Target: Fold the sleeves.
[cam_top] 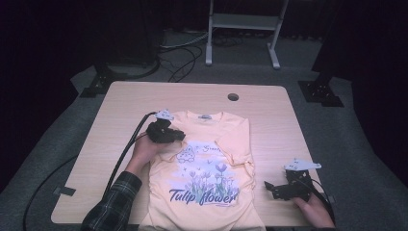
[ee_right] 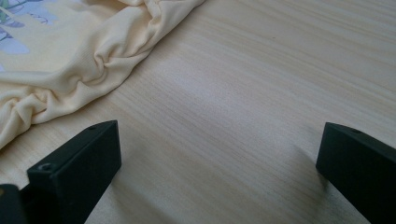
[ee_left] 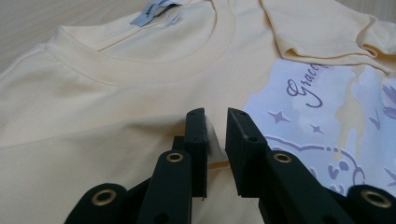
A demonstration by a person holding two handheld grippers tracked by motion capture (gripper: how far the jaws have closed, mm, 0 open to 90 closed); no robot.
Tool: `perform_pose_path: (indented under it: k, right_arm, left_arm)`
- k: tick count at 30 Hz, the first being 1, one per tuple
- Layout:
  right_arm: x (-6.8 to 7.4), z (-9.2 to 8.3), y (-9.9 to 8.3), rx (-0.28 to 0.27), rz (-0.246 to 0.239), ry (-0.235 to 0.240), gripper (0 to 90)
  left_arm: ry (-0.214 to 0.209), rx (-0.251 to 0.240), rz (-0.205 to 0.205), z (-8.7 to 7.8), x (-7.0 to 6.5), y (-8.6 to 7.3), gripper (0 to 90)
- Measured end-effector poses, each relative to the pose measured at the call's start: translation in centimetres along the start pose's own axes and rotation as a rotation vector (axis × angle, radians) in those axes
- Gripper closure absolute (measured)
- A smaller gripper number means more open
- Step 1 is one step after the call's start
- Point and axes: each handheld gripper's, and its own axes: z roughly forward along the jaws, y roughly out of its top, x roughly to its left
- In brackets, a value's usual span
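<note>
A pale yellow T-shirt (cam_top: 202,163) lies front up on the wooden table (cam_top: 144,96), with a tulip print and purple lettering. Its right sleeve is folded in over the chest. My left gripper (cam_top: 181,136) rests on the shirt's left shoulder area. In the left gripper view its jaws (ee_left: 215,116) stand a narrow gap apart, with a small ridge of yellow fabric (ee_left: 211,140) against the left pad and free of the right one. My right gripper (cam_top: 269,189) sits wide open on bare wood to the right of the shirt, nothing between its jaws (ee_right: 219,135). The shirt's bunched edge (ee_right: 93,60) lies just beyond them.
A round cable hole (cam_top: 233,96) sits near the table's far edge. A black cable (cam_top: 125,154) trails from the left gripper across the table's left side. A white metal stand (cam_top: 243,24) is on the floor behind the table. Bare wood surrounds the shirt.
</note>
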Motion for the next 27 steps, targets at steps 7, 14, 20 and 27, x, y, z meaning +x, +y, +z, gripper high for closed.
perform_pose_path:
  k: [7, 14, 20, 27]
  right_arm:
    - [0.00, 0.00, 0.00, 0.000, 0.000, 0.000, 0.0]
    - [0.00, 0.00, 0.00, 0.000, 0.000, 0.000, 0.0]
    - [0.00, 0.00, 0.00, 0.000, 0.000, 0.000, 0.0]
    - [0.00, 0.00, 0.00, 0.000, 0.000, 0.000, 0.0]
  left_arm:
    - [0.007, 0.006, 0.004, 0.13, 0.02, -0.04, 69.7]
    - [0.014, 0.000, -0.002, 0.15, 0.06, -0.04, 58.5]
    - [0.026, -0.002, 0.005, 0.20, 0.05, -0.05, 47.9]
    - [0.053, -0.021, 0.009, 0.03, -0.05, 0.13, 32.8]
